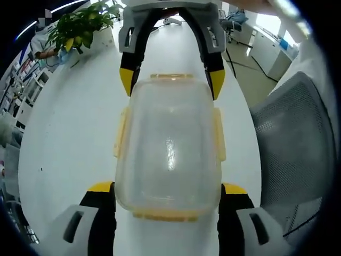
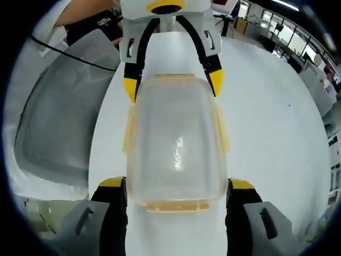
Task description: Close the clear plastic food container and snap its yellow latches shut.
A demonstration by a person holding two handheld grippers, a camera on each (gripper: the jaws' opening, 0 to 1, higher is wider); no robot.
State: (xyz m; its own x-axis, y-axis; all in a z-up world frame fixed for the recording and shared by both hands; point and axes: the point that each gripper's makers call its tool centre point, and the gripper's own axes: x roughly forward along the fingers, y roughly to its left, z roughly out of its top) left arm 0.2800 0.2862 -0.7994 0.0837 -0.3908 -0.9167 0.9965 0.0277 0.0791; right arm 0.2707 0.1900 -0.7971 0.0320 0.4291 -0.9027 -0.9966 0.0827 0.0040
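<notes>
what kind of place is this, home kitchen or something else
Most likely an open-plan office or lab, not a kitchen. The clear plastic food container with yellow latches sits on a long white table, beside a grey mesh office chair, with a potted green plant and desks behind.

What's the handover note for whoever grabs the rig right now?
Left claw: open, its yellow-tipped fingers either side of the near end of the clear plastic food container. I can't confirm contact.
Right claw: the same at the opposite end, open.
Container: on the white table, between the two claws, with the lid resting on top.
Yellow latches: visible on all four sides. The side ones look flared out rather than snapped down, though that is hard to confirm through the clear plastic.
Done: lid appears placed.
Left: press the lid home, then snap each latch shut.
Nearby: a mesh office chair beside the table.
</notes>
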